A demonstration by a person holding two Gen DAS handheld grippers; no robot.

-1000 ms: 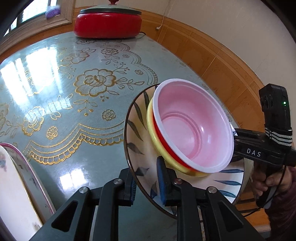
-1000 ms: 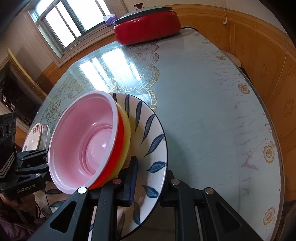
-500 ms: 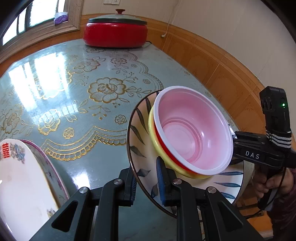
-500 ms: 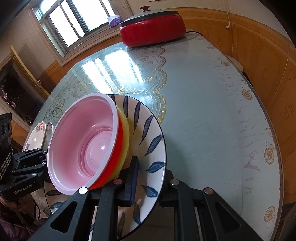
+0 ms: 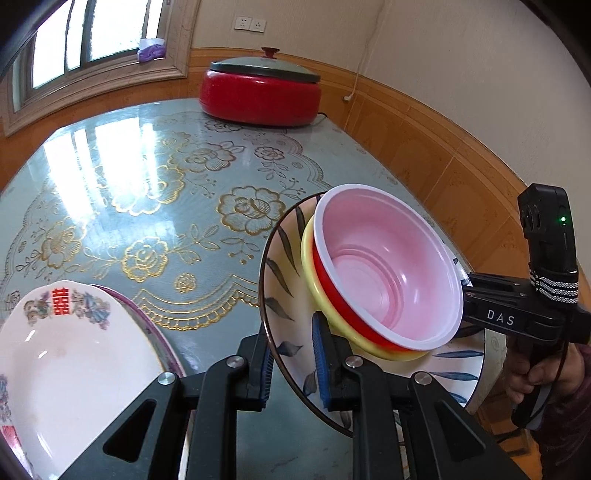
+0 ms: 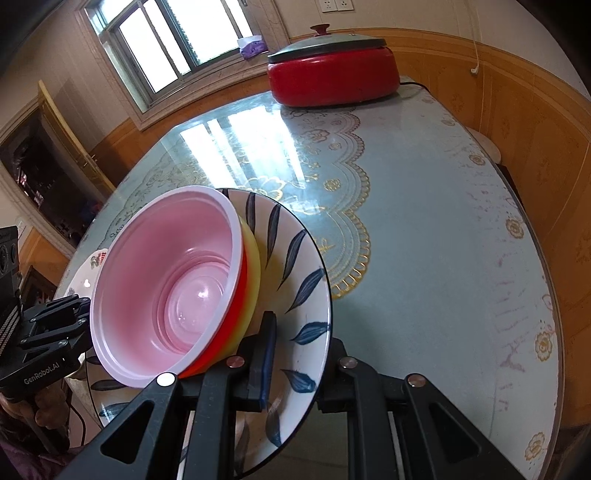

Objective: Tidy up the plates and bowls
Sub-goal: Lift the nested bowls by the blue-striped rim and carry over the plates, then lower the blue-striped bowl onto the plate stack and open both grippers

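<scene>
**Plate and bowls lifted clear**

Over the bench (image 5: 155, 192) I have raised the leaf plate (image 5: 284, 295), my left tongs (image 5: 291, 354) and right tongs (image 6: 295, 354) clenched on opposite rims. The nested bowls (image 5: 388, 269) ride tilted on it. The white plates (image 5: 74, 354) now show below left, probably my stacking spot.

A round table (image 5: 147, 177) fills the room's middle, covered in a glossy grey-green cloth with gold flower patterns that mirrors the daylight. Behind it a window (image 6: 162, 48) with a pale frame lets in bright light. Cream walls (image 5: 443, 55) rise above orange-brown wood panelling (image 6: 517, 110). A double wall socket (image 5: 249, 24) sits near the window. A dark cabinet (image 6: 44, 173) stands on the left.
</scene>
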